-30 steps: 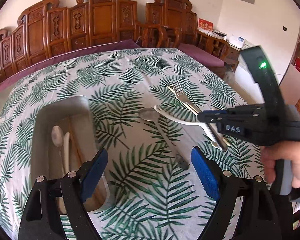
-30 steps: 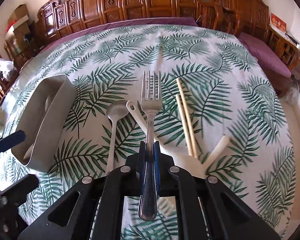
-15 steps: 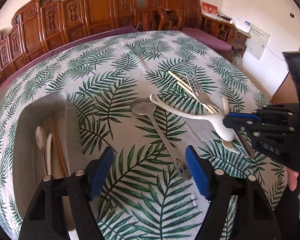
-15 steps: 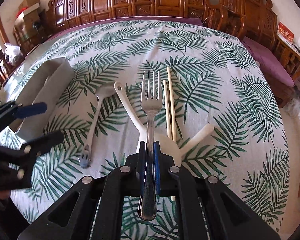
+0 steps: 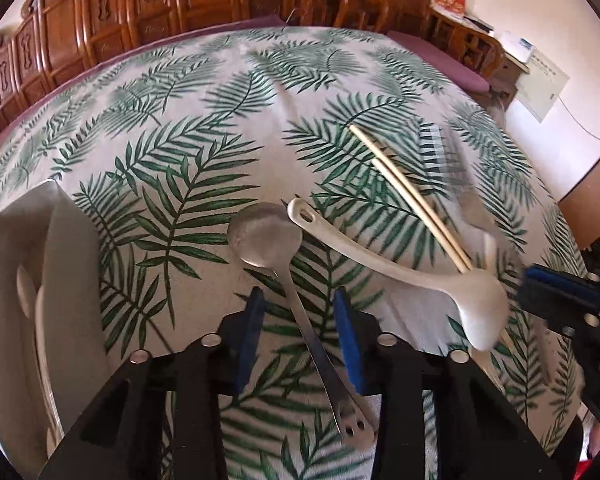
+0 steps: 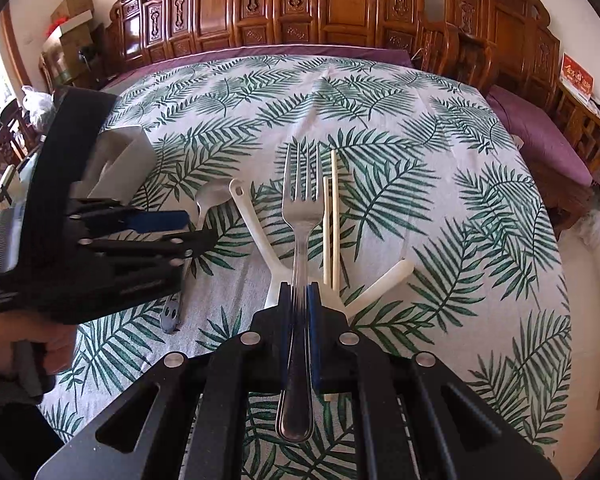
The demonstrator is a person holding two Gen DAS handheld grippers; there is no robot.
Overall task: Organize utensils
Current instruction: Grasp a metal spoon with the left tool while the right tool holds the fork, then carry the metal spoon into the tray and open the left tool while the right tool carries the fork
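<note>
Looking down my left wrist camera, the white bin holds pale spoons; my left gripper is closing around one metal spoon, pads not touching. Right wrist camera: my right gripper clamps one fork beside two chopsticks.

Both wrist views look steeply down, close over the metal spoon: the left from directly behind its handle, the right from beside it.

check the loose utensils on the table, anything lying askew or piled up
Yes. The white ladle lies diagonally with the chopsticks resting across its bowl end, a crossed heap rather than a row. The metal spoon lies apart beside it.
</note>
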